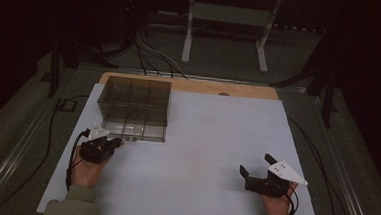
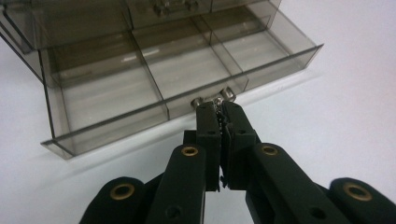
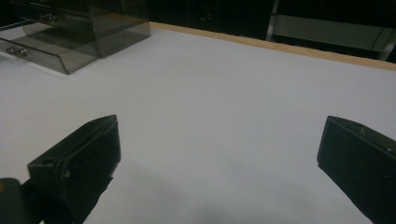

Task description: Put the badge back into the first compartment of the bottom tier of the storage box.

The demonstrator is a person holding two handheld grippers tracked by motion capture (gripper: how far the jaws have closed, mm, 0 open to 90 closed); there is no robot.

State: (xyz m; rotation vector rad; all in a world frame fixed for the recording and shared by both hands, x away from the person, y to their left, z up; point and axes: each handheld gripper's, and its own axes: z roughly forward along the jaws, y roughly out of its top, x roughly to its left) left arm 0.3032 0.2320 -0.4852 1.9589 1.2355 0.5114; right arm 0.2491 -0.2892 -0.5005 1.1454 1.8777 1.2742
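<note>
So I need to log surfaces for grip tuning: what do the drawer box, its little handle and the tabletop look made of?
The drawer box looks like smoke-tinted clear plastic, glossy: you see its dividers through the walls. The handle, pinched by the left gripper, seems polished metal, small and shiny, though chromed plastic is possible. The tabletop looks like a matte white board with a wood-coloured far edge.

Drawer box [image 1: 134, 107] at table's [image 1: 210, 154] far left, lowest drawer [image 2: 177, 88] pulled out

probably lab: floor cables [image 1: 151, 55], metal stand [image 1: 229, 19].
</note>
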